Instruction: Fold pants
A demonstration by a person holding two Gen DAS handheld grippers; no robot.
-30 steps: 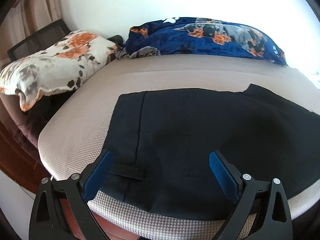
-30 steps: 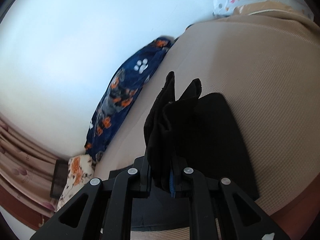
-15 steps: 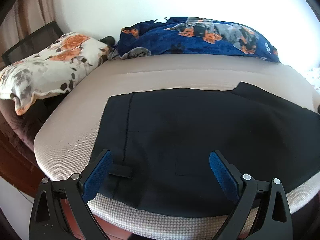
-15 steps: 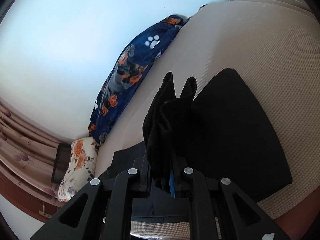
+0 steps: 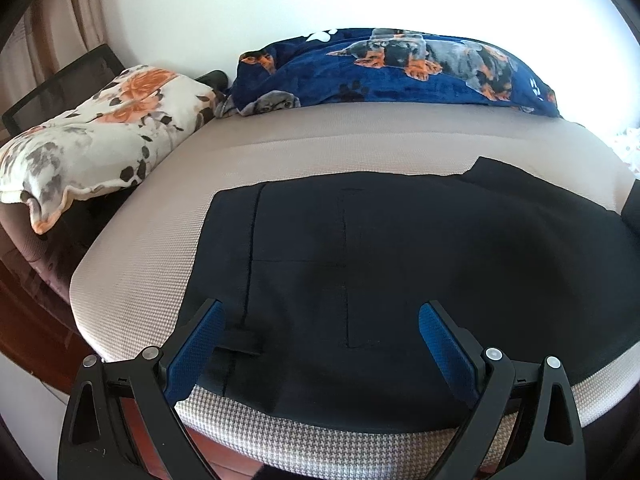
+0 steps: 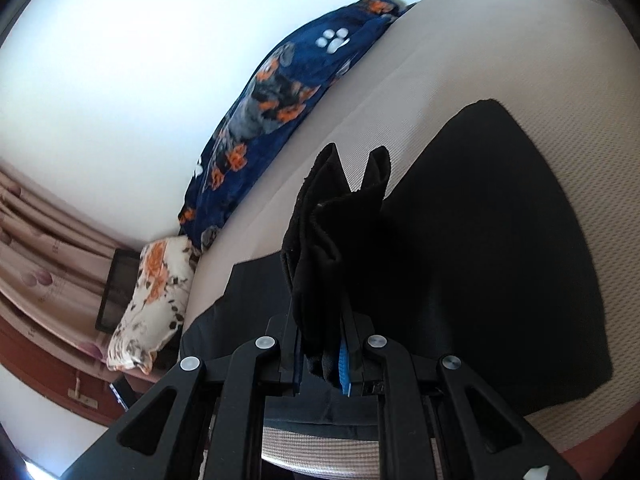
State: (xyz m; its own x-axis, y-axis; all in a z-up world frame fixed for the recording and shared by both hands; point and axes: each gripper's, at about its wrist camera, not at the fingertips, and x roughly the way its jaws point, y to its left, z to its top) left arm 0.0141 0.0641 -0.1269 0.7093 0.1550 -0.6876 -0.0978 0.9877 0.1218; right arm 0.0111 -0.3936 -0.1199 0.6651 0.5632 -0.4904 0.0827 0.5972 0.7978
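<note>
At the far left a floral pillow (image 5: 100, 128) lies off the bed's left edge, beside a dark mesh chair back (image 5: 60, 80) and beige curtains (image 5: 52, 28). Along the far edge of the bed (image 5: 320, 140), against the white wall, lies a blue dog-print blanket (image 5: 400, 76). The black pants (image 5: 380, 260) lie flat across the near half of the beige bed, waistband end to the left with a belt loop (image 5: 240, 346) near the edge. The left tool (image 5: 320, 340) hovers released over the waistband end, blue-padded fingers (image 5: 196, 344) spread wide with nothing between them. To the right, the right tool (image 6: 322, 364) is clenched on a bunched fold of the pants (image 6: 340, 240), lifting it above the flat cloth below.
</note>
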